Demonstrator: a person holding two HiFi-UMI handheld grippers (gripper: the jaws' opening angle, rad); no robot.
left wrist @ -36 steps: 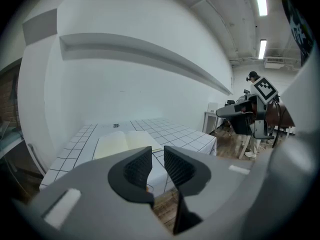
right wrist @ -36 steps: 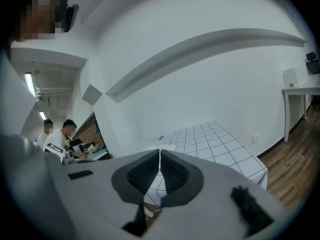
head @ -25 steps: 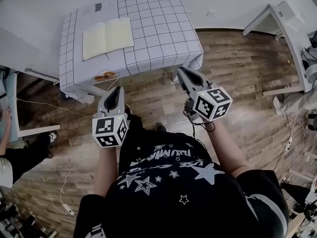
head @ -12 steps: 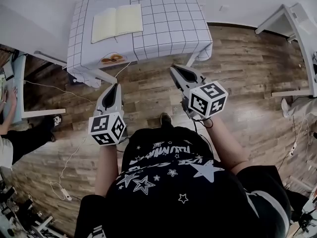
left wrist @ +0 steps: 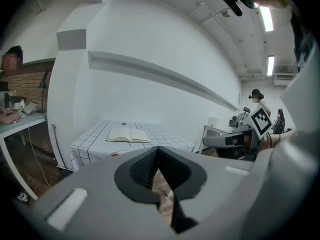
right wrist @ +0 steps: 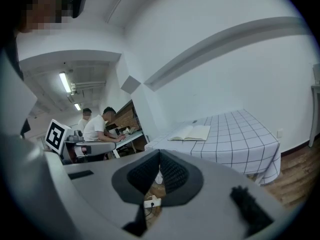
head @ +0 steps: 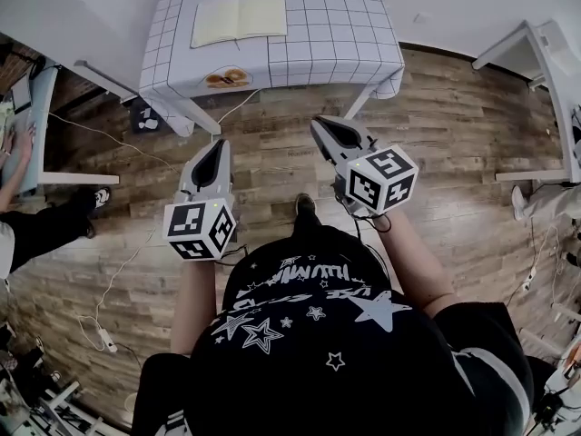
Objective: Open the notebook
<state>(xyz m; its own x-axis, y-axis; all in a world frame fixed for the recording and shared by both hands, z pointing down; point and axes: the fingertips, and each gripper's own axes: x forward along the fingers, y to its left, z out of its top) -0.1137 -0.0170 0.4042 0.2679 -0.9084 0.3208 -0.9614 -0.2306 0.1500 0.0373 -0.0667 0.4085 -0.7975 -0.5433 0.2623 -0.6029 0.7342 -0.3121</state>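
Note:
The notebook (head: 239, 16) lies open, cream pages up, on the checked tablecloth of the table (head: 336, 25) at the top of the head view. It also shows far ahead as the open notebook (left wrist: 128, 134) in the left gripper view and the open notebook (right wrist: 191, 132) in the right gripper view. My left gripper (head: 218, 143) hangs over the wooden floor, well short of the table, shut with nothing in it. My right gripper (head: 320, 123) is beside it, also over the floor, jaws together and empty. Up close, the left gripper (left wrist: 158, 149) and the right gripper (right wrist: 159, 154) show pads meeting at the tips.
A white desk (head: 536, 62) stands at the right. At the left, a person sits at another desk (head: 27, 125). Cables (head: 109, 280) trail over the floor. Two seated people (right wrist: 100, 126) appear in the right gripper view. A wall stands behind the table.
The table and notebook have slid toward the top of the head view, farther from me. Both grippers have drawn back with me and stay over the floor.

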